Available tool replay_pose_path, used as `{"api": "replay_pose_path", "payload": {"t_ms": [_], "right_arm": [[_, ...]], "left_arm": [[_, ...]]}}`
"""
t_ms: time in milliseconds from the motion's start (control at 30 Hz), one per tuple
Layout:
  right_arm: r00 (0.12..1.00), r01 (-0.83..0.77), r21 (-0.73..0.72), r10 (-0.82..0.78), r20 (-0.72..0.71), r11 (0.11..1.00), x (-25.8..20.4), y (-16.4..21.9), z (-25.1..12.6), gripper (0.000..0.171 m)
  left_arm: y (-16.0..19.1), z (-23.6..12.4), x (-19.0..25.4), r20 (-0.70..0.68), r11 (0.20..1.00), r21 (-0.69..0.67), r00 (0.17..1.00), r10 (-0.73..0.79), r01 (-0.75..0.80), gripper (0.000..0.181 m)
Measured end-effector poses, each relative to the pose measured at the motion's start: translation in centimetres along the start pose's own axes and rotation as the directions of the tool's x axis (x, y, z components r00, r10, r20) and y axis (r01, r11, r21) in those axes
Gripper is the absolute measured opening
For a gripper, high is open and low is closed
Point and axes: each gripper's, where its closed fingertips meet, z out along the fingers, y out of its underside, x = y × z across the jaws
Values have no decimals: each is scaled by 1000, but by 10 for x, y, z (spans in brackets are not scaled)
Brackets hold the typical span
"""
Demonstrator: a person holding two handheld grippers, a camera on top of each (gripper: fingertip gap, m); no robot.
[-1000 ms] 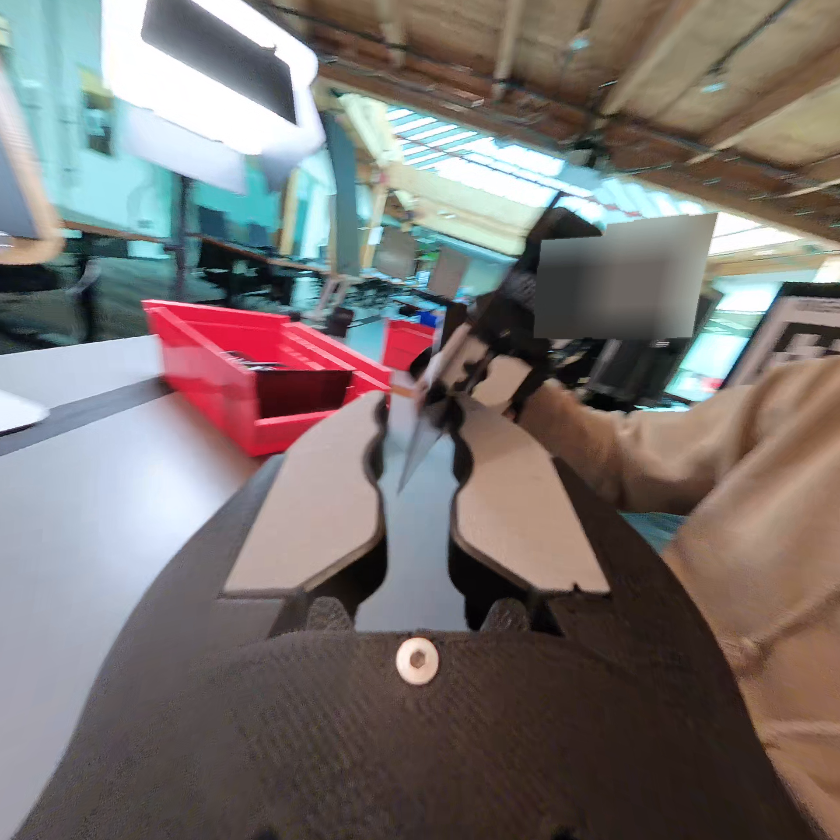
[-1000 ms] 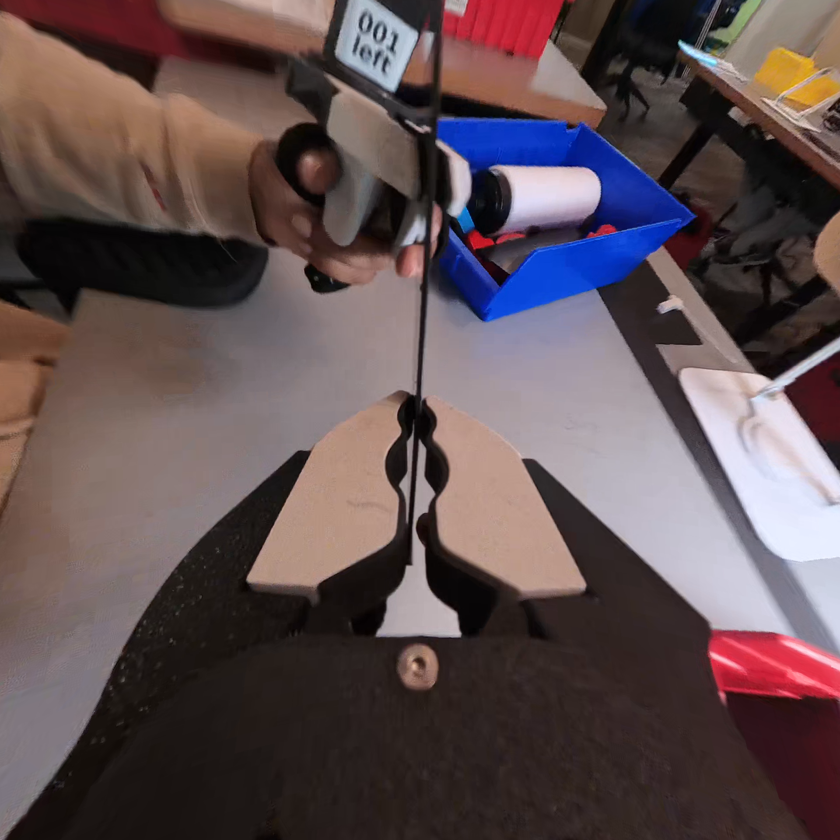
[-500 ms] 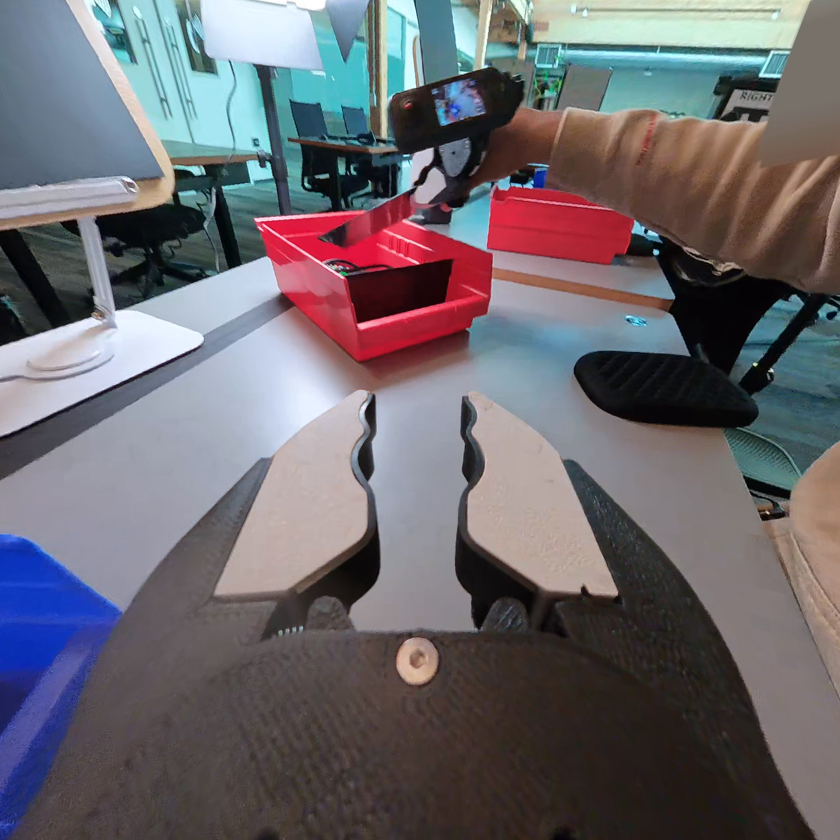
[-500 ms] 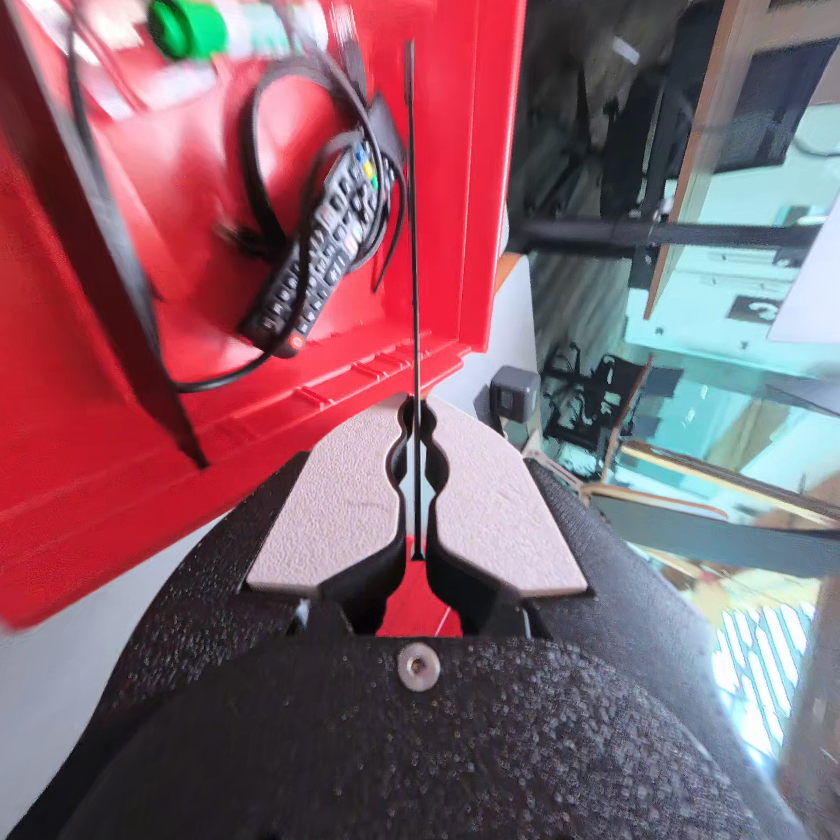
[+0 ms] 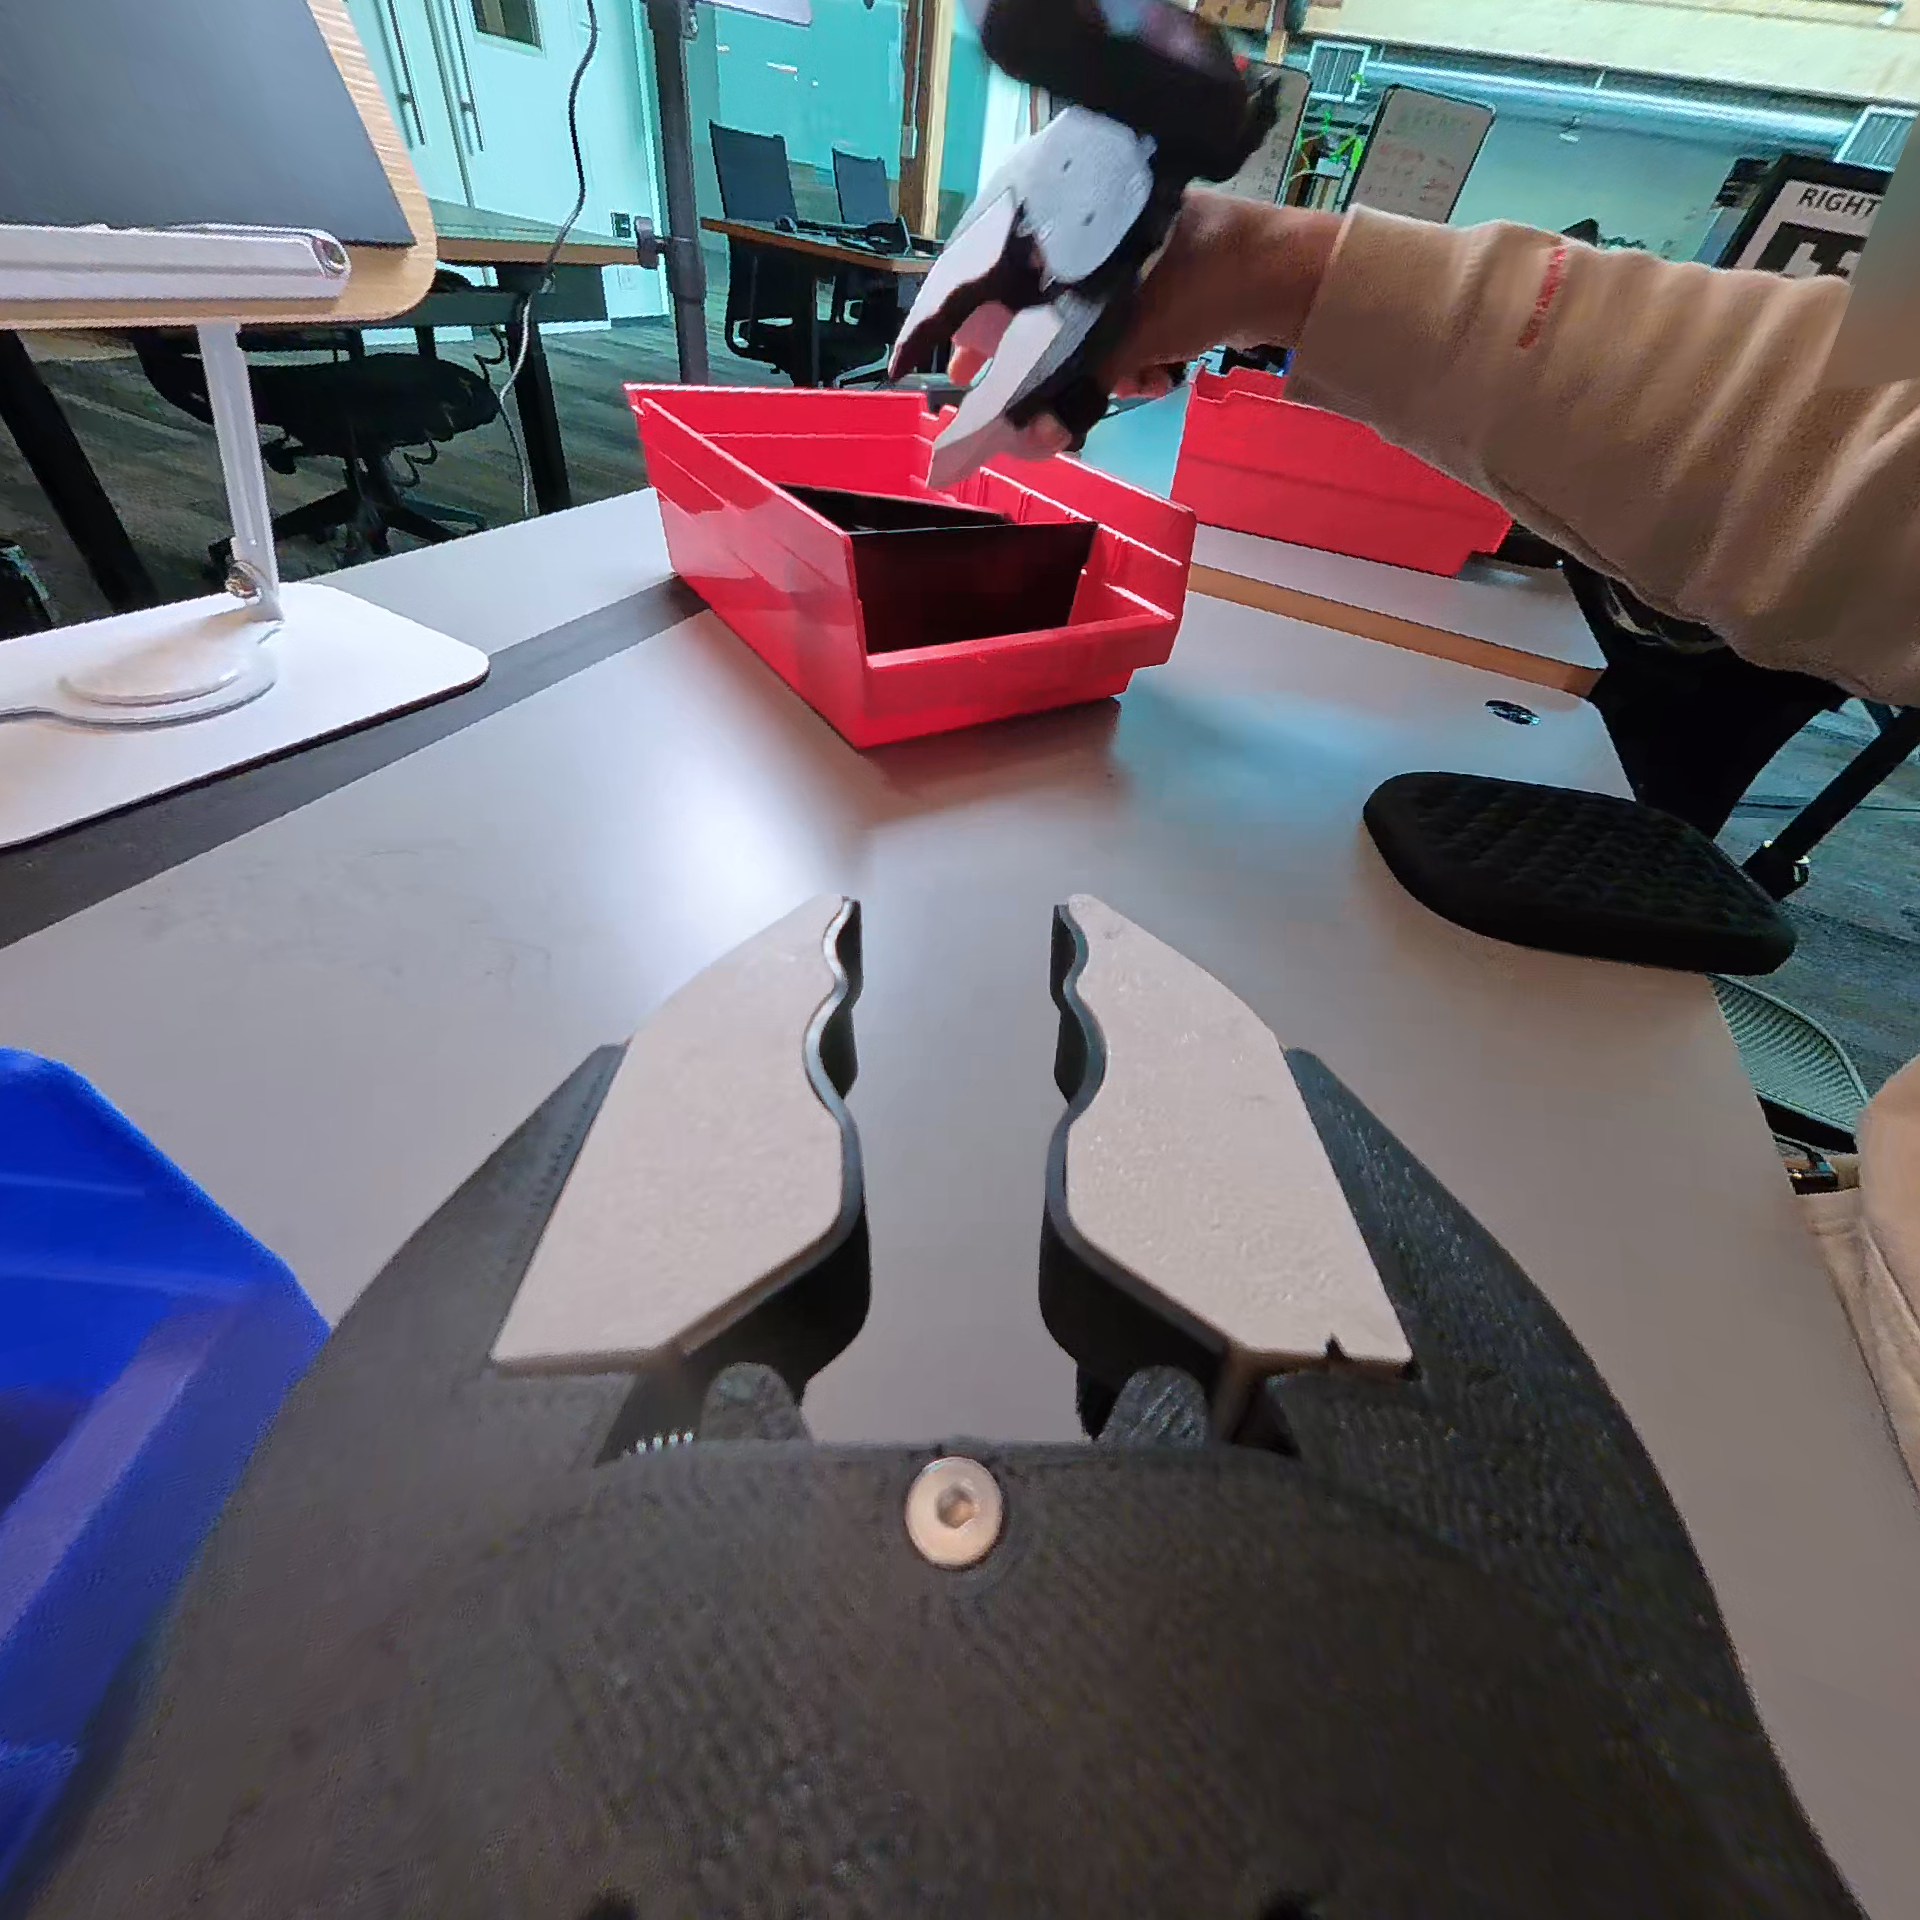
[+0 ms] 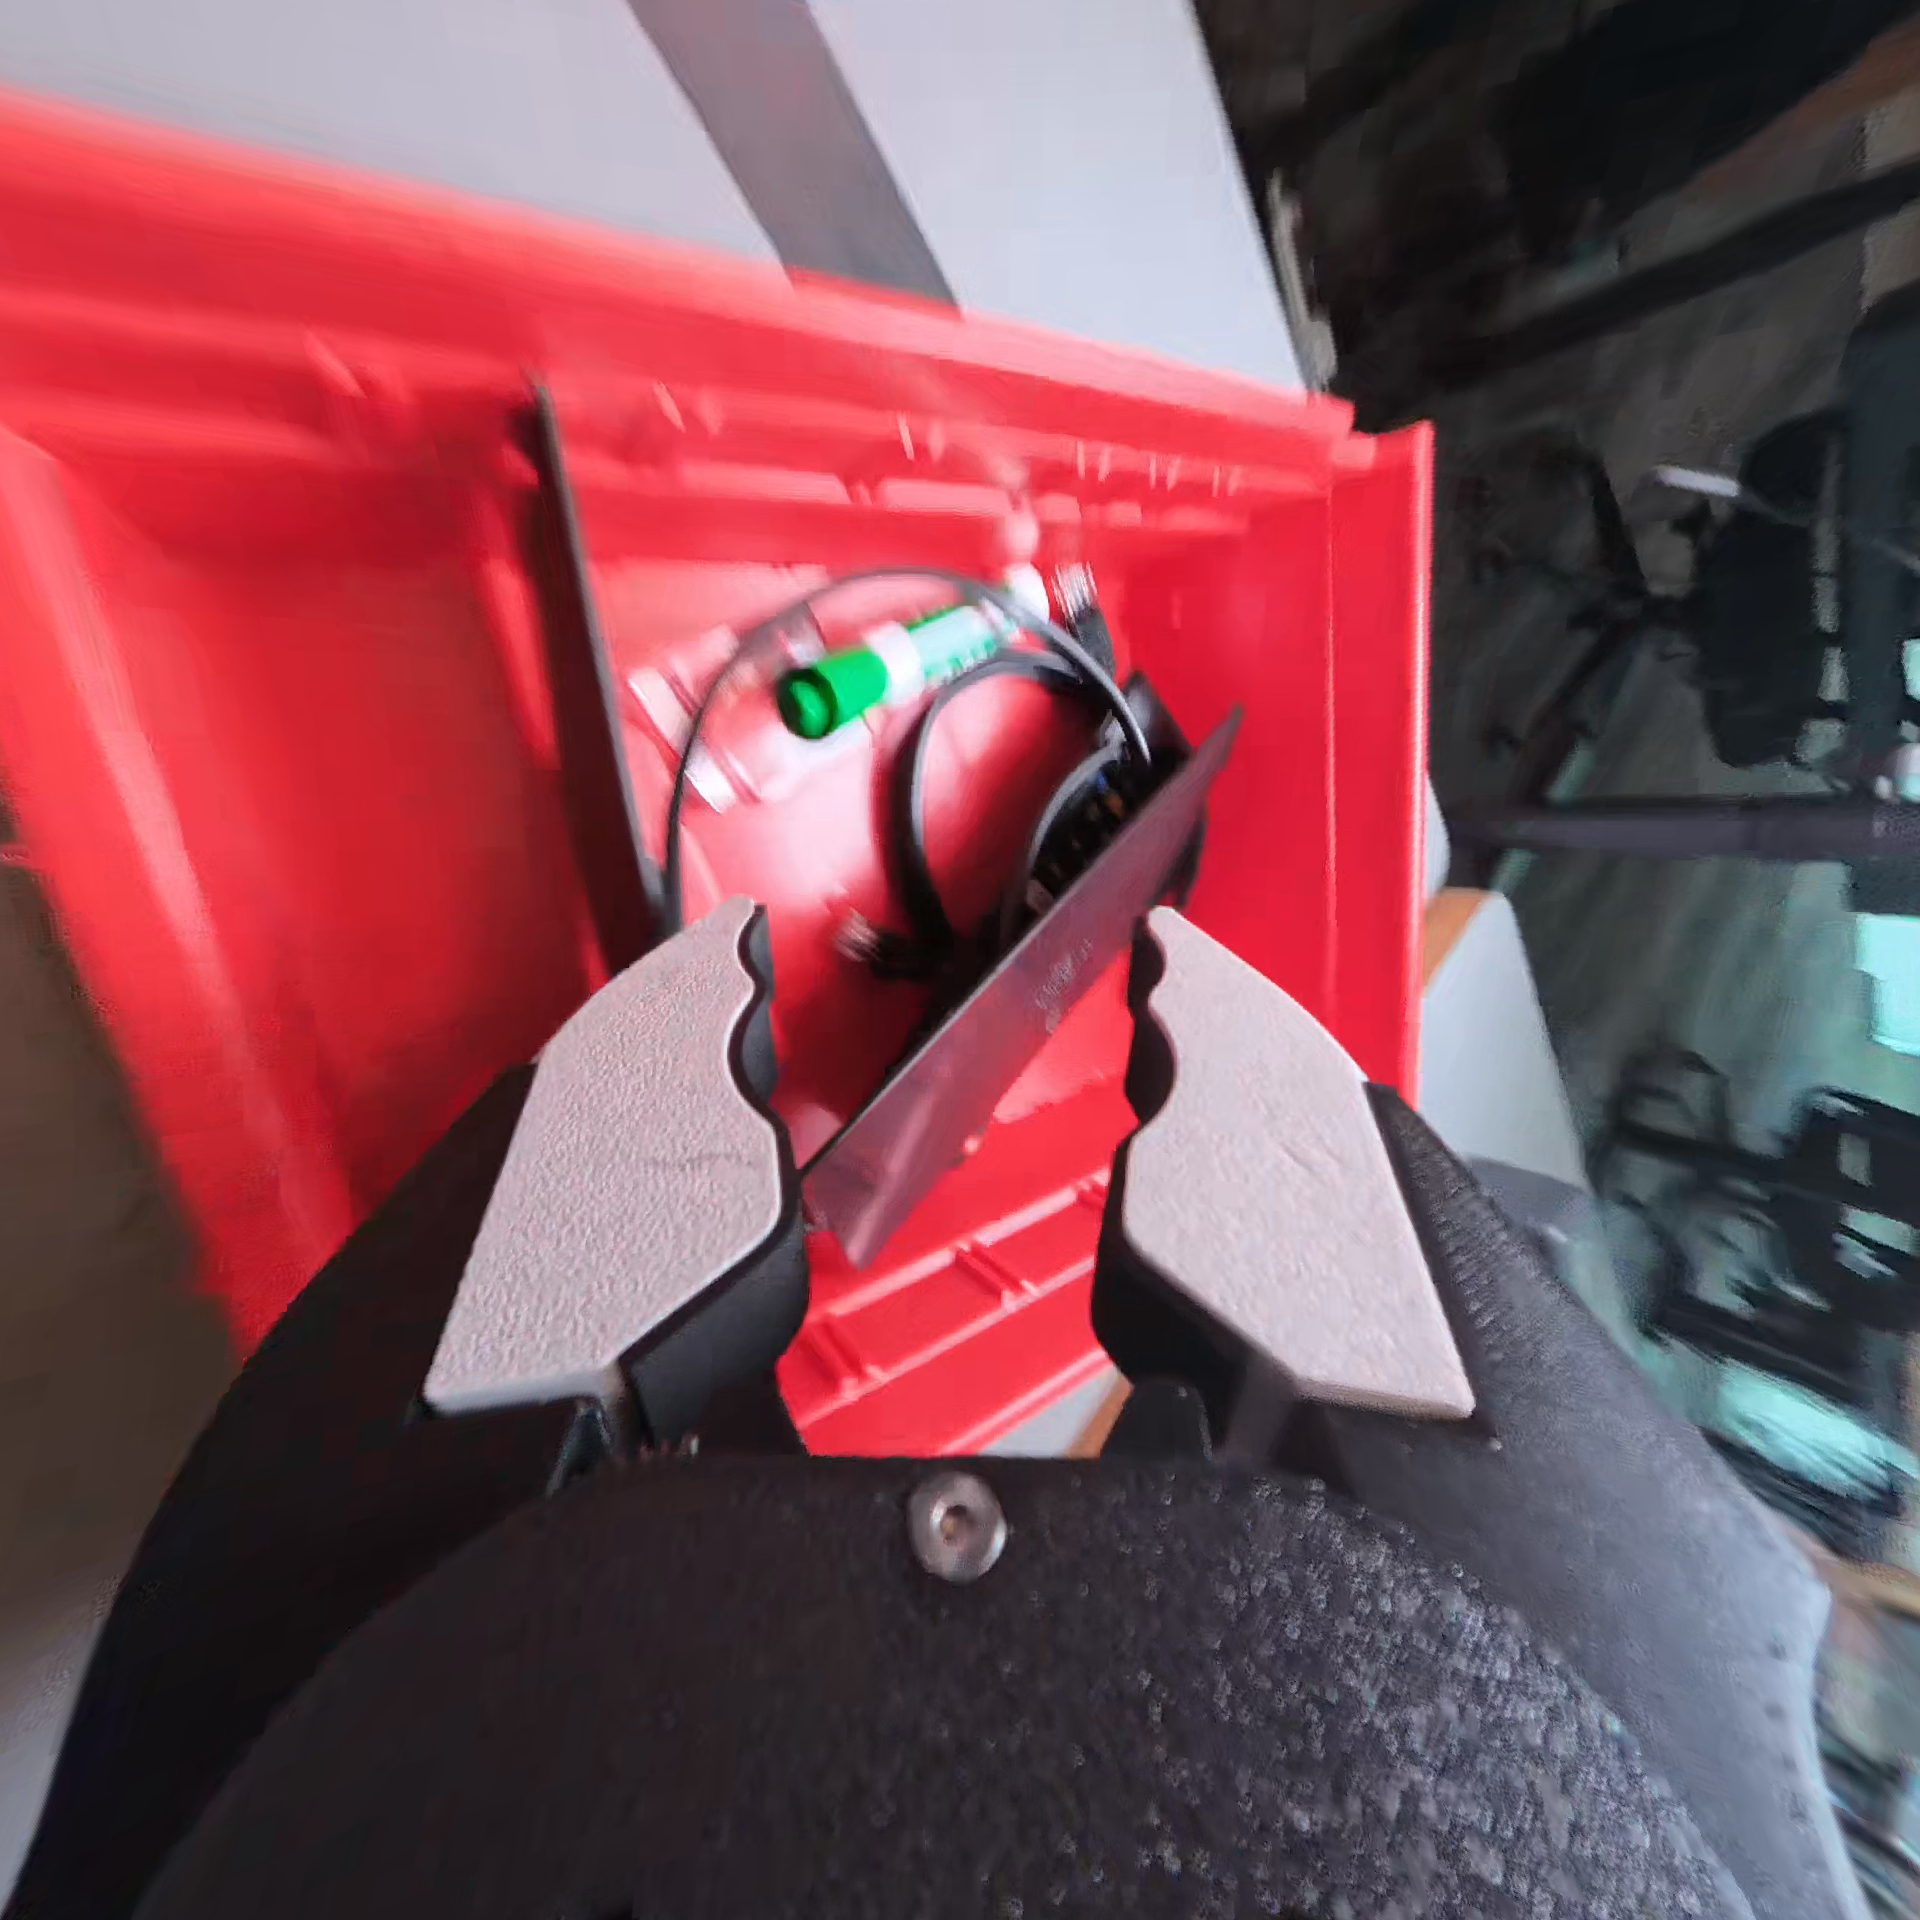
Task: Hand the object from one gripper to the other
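A flat grey metal strip (image 6: 1039, 987) lies tilted and loose between the spread jaws of my right gripper (image 6: 948, 920), over the inside of a red bin (image 6: 260, 727). The jaws are open and do not clamp it. In the left wrist view the right gripper (image 5: 925, 421) hangs open above the far end of the same red bin (image 5: 935, 686), held by a hand in a beige sleeve. My left gripper (image 5: 956, 914) is open and empty, low over the grey table (image 5: 623, 883), well short of the bin.
The red bin holds a black divider (image 6: 592, 665), a green-capped tube (image 6: 852, 686) and a remote with black cables (image 6: 1091, 821). A blue bin (image 5: 104, 1299) is at my near left, a white monitor base (image 5: 208, 686) at left, a black armrest (image 5: 1569, 873) at right, a second red bin (image 5: 1330, 499) behind. The grippers' ends are close to 40 cm from one another. The black armrest (image 5: 1569, 873) is about 35 cm from both grippers' fingertips.
The right gripper carried the strip from the left gripper to the red bin, then opened; the strip has tipped sideways out of the grip. The left gripper has drawn back and stayed open.
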Motion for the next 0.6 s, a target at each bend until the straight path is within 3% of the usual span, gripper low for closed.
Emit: {"api": "replay_pose_path", "payload": {"t_ms": [67,200,367,433,533,600], "right_arm": [[992,-117,176,105,76,977,-14,-26,-27,70],[962,-267,486,197,190,832,-48,-63,-83,68],[893,-433,619,216,395,655,-122,-80,-113,64],[877,-462,651,200,438,602,-148,-83,-112,47],[868,-485,700,193,457,525,-172,-89,-103,7],[870,-484,725,177,461,490,-181,-92,-98,0]], "left_arm": [[1,0,-1,3,1000,-2,1000,-2,2,35],[3,1,-3,13,1000,-11,1000,-3,4,35],[-2,-8,-17,84,1000,-18,996,25,-24,34],[-11,-20,-32,149,999,-11,988,37,-35,33],[-25,-47,-69,295,997,-31,953,70,-64,28],[-24,-68,-98,394,986,-148,909,133,-80,27]]}}
